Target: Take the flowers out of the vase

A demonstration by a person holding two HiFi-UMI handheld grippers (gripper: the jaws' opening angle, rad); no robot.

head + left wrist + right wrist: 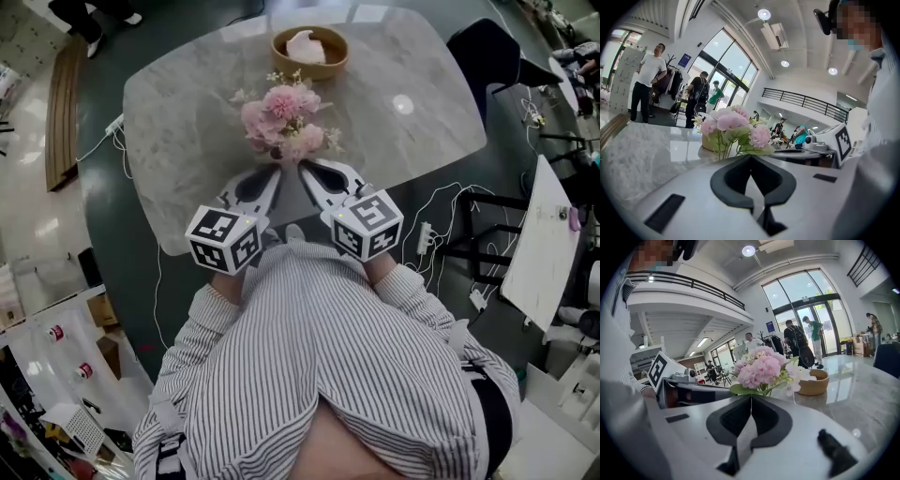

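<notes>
I am holding the left tongs (277, 169) and the right tongs (303, 166) side by side, both clenched with nothing between their jaws. The pink flowers (286, 120) are standing just ahead of both tips, on the marble table (178, 141). Beyond the flowers, farther from the tongs, a wooden bowl (309, 52) is sitting.
</notes>
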